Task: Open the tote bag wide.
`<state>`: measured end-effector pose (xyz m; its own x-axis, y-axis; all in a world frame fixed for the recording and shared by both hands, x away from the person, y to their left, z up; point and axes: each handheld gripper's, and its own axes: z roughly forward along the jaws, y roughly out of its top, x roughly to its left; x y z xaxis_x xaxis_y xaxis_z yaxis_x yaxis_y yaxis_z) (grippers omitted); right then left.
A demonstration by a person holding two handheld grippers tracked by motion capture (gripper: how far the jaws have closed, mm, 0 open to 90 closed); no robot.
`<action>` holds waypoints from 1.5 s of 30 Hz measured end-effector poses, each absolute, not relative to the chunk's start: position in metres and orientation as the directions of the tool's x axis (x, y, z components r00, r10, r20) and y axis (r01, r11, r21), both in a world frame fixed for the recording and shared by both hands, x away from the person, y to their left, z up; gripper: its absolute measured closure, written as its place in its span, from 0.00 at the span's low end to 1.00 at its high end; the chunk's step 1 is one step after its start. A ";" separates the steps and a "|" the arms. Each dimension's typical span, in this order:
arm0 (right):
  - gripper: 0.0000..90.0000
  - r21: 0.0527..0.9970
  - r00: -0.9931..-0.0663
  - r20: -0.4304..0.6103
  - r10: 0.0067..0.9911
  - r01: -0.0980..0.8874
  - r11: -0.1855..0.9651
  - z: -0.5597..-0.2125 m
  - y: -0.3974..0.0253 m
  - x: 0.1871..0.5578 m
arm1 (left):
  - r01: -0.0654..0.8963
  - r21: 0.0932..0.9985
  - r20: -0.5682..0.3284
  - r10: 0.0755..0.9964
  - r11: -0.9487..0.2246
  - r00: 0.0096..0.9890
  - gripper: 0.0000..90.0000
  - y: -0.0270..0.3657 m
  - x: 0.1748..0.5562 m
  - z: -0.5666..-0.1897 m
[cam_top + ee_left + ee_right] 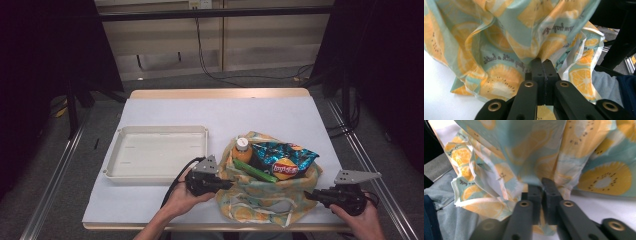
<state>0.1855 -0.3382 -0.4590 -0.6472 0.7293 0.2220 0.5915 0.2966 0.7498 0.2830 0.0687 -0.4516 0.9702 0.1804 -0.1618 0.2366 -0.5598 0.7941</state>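
Note:
A fabric bag (260, 197) printed with orange slices lies open at the table's front. Inside it sit an orange juice bottle (242, 150), a green cucumber (255, 171) and a blue chips packet (282, 160). My left gripper (227, 184) pinches the bag's left edge, jaws shut on the cloth (534, 53). On the other side, my right gripper (309, 195) is shut on the bag's right edge, with cloth (541, 167) bunched above its closed jaws.
A shallow white tray (116, 155) lies left of the bag, just beyond my left hand. The table's front edge runs right under both hands. Cables trail on the floor behind the table.

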 end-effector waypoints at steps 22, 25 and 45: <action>0.48 0.873 -0.681 0.209 0.702 0.453 0.180 -0.403 -0.328 0.192 | 0.268 0.796 -0.196 0.188 -0.543 0.962 1.00 0.068 0.280 -0.456; 0.79 0.878 -0.697 0.215 0.684 0.445 0.178 -0.410 -0.325 0.192 | 0.264 0.790 -0.195 0.181 -0.553 0.964 1.00 0.067 0.280 -0.457; 1.00 0.761 -0.674 0.206 0.709 0.566 0.317 -0.463 -0.322 0.197 | 0.289 0.720 -0.207 0.203 -0.631 0.957 1.00 0.061 0.283 -0.484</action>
